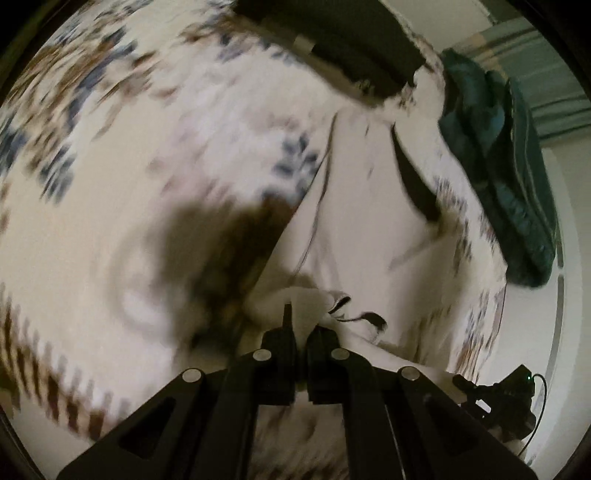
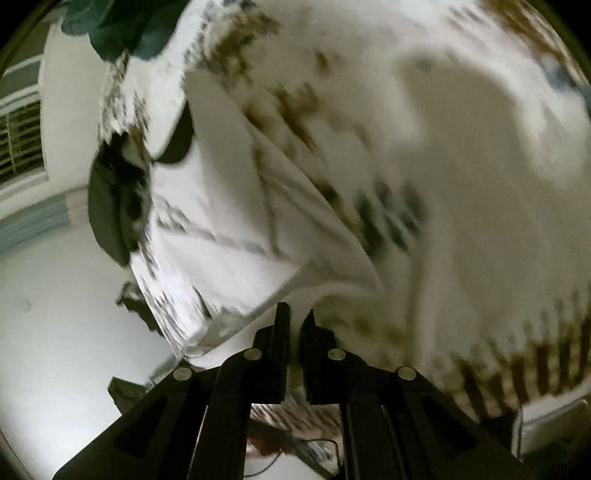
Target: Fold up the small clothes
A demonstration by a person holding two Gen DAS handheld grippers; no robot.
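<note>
From the left wrist, a white garment (image 1: 354, 206) with a dark collar lies on a flower-patterned bedspread (image 1: 122, 122), motion-blurred. The left tongs (image 1: 301, 325) pinch a bunched fold of it.

From the right wrist, the garment (image 2: 221, 221) hangs creased; the right tongs (image 2: 293, 321) seem closed on its hem.

Each of the 2 wrist fisheye views looks forward along its own black fingers, angled down and close to a patterned bedspread (image 1: 110, 184). Both views share the white garment (image 1: 362, 221), the bedspread and a teal cloth (image 2: 125, 29).
</note>
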